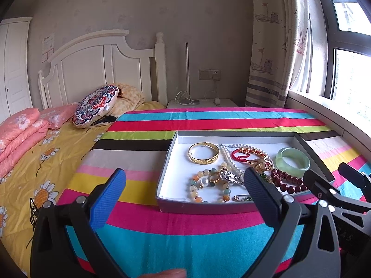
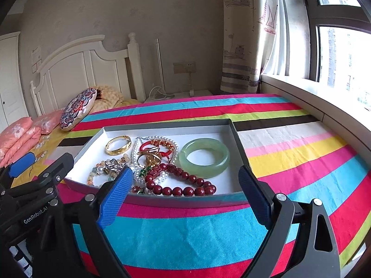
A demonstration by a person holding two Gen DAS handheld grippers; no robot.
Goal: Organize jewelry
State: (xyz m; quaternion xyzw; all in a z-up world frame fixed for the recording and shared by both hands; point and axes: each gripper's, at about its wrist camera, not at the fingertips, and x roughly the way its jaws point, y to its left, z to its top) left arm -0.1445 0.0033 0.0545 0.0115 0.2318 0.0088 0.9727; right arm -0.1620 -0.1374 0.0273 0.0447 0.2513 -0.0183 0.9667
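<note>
With both sets of fingers spread wide and empty just short of the grey tray (image 2: pixel 236 136), take the stiff, slippery, breakable jade bangle (image 2: pixel 204 157) at the tray's right end across its band, not the limp beaded strands (image 2: pixel 185 188) beside it.

Left tool (image 1: pixel 184 184) and right tool (image 2: pixel 185 184) side by side, jaws wide, empty.

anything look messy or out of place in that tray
Yes: in the grey tray the pearl strand, red cord bracelet and dark red bead bracelet lie heaped and overlapping mid-tray. The gold bangle and green jade bangle lie apart. Nothing spilled onto the striped cloth.
</note>
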